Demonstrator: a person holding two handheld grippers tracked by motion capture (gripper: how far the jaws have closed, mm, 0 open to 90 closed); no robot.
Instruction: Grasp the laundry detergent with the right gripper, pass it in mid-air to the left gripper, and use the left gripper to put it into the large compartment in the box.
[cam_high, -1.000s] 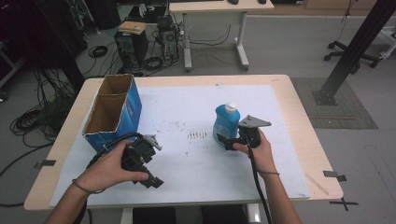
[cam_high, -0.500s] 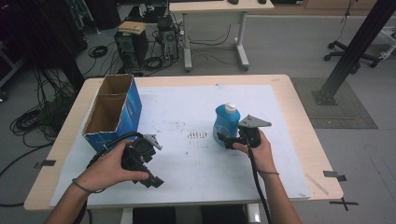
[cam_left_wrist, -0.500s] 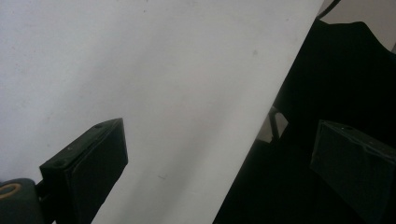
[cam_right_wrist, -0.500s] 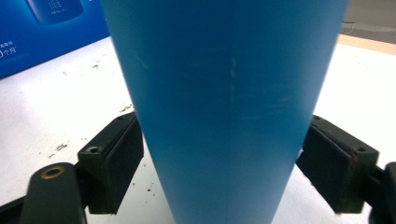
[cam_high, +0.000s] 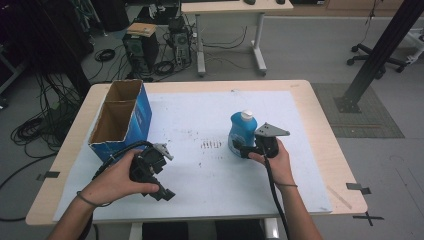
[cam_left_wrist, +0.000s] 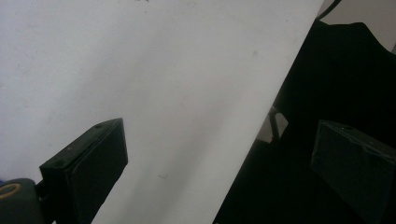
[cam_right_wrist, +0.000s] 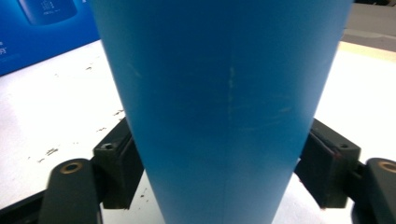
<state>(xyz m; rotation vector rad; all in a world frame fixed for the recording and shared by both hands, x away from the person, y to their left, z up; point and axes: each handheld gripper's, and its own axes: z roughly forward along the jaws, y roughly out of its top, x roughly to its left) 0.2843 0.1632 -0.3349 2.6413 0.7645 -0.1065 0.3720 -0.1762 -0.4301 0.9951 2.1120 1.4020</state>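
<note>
The right claw (cam_high: 241, 149) is clamped on the blue bottle (cam_high: 242, 131), low on its body. Lift straight up, since a low hold could tip it. The left claw (cam_left_wrist: 224, 163) hangs wide open and empty at seven o'clock on the tabletop (cam_high: 210, 100).

The person's right hand (cam_high: 272, 159) holds the right tool (cam_high: 239, 148) near the middle of the counter (cam_high: 310, 95), its jaws closed against both sides of an upright blue bottle (cam_high: 242, 131). The left hand (cam_high: 117, 176) holds the left tool (cam_high: 166, 193) at the counter's near left edge, jaws spread wide apart with nothing between them. Both forearms reach in from the near edge.
</note>
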